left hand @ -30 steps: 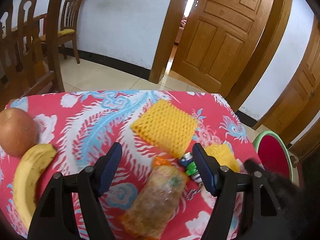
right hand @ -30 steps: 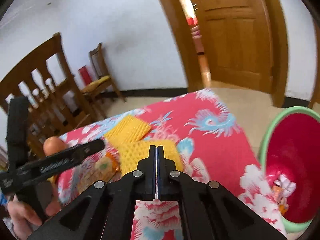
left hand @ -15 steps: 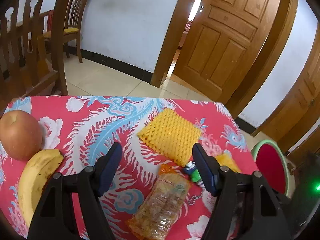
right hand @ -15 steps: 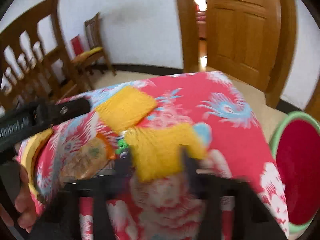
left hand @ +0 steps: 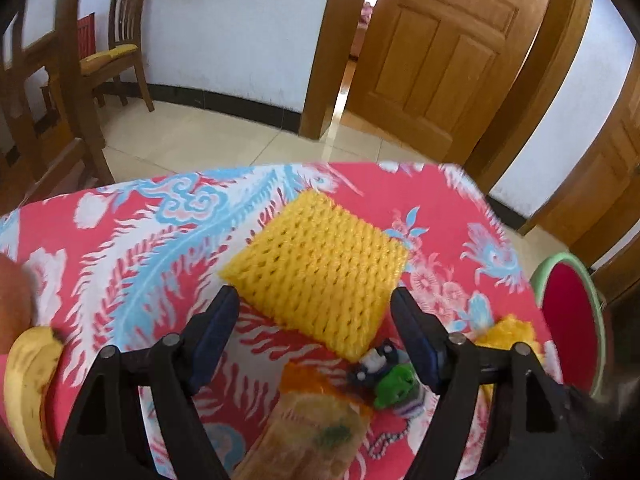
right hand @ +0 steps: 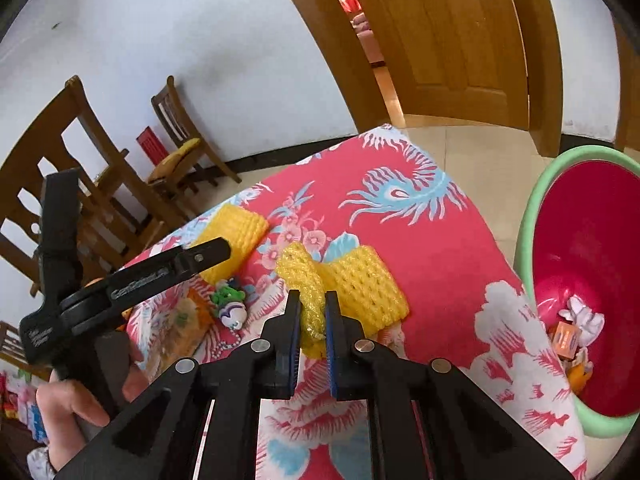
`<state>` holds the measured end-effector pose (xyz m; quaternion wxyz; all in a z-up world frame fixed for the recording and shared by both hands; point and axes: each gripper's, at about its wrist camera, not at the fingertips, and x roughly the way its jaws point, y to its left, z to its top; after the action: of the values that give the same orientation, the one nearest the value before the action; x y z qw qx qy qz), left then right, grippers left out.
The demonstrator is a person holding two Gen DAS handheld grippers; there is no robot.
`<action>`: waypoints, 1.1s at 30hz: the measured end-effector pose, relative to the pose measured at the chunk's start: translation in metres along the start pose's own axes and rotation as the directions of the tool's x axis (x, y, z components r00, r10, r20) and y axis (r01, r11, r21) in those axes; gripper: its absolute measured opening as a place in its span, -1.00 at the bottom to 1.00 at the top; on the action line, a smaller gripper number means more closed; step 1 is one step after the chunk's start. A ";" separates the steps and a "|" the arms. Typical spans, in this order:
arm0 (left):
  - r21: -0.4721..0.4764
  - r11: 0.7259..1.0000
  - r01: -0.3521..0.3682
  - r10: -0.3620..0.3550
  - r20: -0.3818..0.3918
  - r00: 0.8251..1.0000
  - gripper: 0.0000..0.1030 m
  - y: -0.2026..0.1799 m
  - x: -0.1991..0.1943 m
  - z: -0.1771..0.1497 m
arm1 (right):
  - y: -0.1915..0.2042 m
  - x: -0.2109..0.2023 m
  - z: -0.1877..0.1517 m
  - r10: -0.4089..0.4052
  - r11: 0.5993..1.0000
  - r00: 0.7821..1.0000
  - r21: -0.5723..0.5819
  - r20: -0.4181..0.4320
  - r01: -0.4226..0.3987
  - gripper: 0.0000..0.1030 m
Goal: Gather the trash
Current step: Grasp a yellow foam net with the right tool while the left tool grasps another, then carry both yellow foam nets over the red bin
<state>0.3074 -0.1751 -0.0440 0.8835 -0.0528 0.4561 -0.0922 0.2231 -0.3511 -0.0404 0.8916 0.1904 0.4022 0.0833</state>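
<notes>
Two yellow foam fruit nets lie on the red patterned tablecloth (left hand: 132, 264). In the left wrist view, my left gripper (left hand: 314, 294) hovers over the near edge of the farther net (left hand: 320, 260). Its jaws are opening and nothing is pressed between them. In the right wrist view, my right gripper (right hand: 312, 300) is shut on a bunched corner of the nearer net (right hand: 360, 284). A snack packet (left hand: 312, 432) and a small green and white toy-like piece (left hand: 394, 386) lie just below the left fingers.
A green-rimmed red bin (right hand: 532, 240) stands off the table's right edge with several scraps (right hand: 576, 328) inside. A banana (left hand: 28, 376) and an apple (left hand: 12, 300) lie at the left. Wooden chairs (left hand: 116, 48) and a door (left hand: 448, 48) stand beyond the table. A hand (right hand: 80, 396) holds the left gripper.
The right gripper was shut and empty over the nearer net, opened around it, and is now shut on it. The left gripper moved forward towards the farther net and spread slightly wider.
</notes>
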 end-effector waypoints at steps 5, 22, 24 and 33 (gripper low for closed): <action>0.060 0.998 -0.016 0.015 0.015 1.000 -0.20 -0.011 0.001 -0.001 | 0.003 -0.003 -0.001 -0.021 0.999 1.000 -0.030 0.007 0.021 -0.79; 0.098 0.989 0.110 -0.123 0.136 0.983 -0.77 -0.041 -0.069 -0.001 | -0.019 -0.014 0.004 0.048 0.998 0.999 0.032 0.002 -0.048 -0.77; 0.086 0.989 0.117 -0.129 0.149 0.980 -0.77 -0.045 -0.069 -0.005 | -0.018 -0.018 0.004 0.049 0.998 0.999 0.028 0.007 -0.049 -0.77; 0.097 0.982 0.159 -0.169 0.103 0.980 -0.77 -0.074 -0.057 -0.027 | -0.025 -0.039 0.007 0.020 1.000 0.999 0.005 0.046 -0.020 -0.77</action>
<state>0.2446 -0.2358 -0.0016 0.8983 -0.0560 0.3960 -0.1818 0.2026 -0.3873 -0.0194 0.8992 0.1988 0.3800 0.0868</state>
